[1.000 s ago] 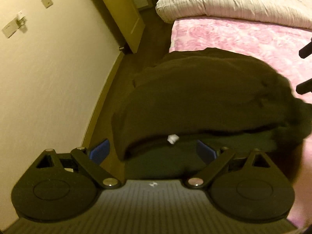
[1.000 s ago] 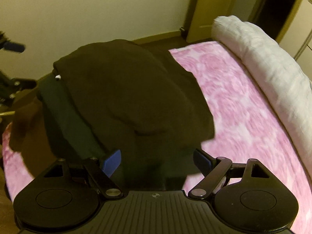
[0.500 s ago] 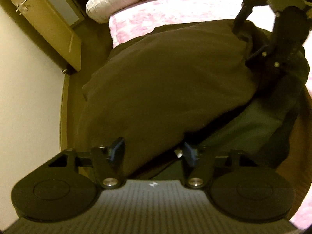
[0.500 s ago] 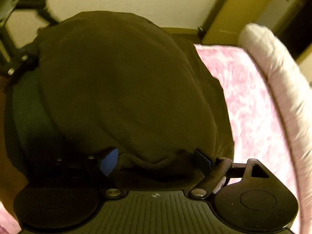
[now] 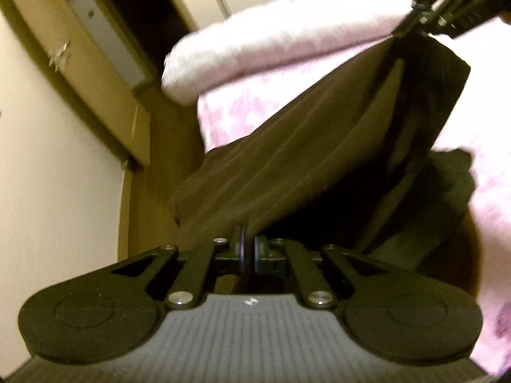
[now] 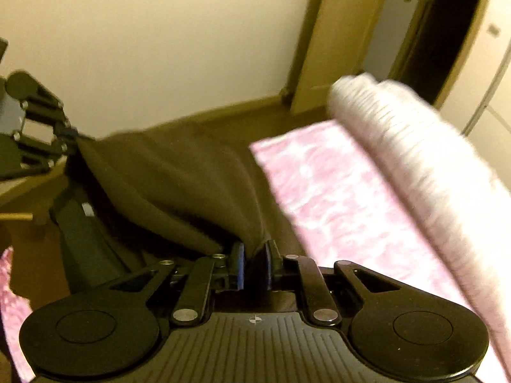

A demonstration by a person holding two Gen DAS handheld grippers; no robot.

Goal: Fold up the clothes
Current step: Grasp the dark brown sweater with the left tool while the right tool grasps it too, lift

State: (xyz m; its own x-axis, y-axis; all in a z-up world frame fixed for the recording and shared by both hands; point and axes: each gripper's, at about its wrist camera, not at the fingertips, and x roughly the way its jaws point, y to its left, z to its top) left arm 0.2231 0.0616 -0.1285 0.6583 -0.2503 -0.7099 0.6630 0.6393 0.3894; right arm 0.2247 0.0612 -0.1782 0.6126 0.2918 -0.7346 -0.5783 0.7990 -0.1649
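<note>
left wrist view: the left gripper (image 5: 248, 239) is pinched tight on an edge of the dark brown garment (image 5: 319, 146), which stretches ahead toward the right gripper (image 5: 412, 25) over the pink bed (image 5: 472, 102).

right wrist view: its jaws likewise clamp the cloth, beside the rolled quilt (image 6: 424, 159).

A bed (image 5: 472, 102) in a pink floral sheet (image 6: 332, 191) carries a rolled white quilt (image 6: 424, 159) and dark clothes (image 5: 453, 178).

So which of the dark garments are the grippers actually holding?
The brown garment: it is pinched by both the left gripper and right gripper, stretched between them; the greenish-black one hangs underneath.
</note>
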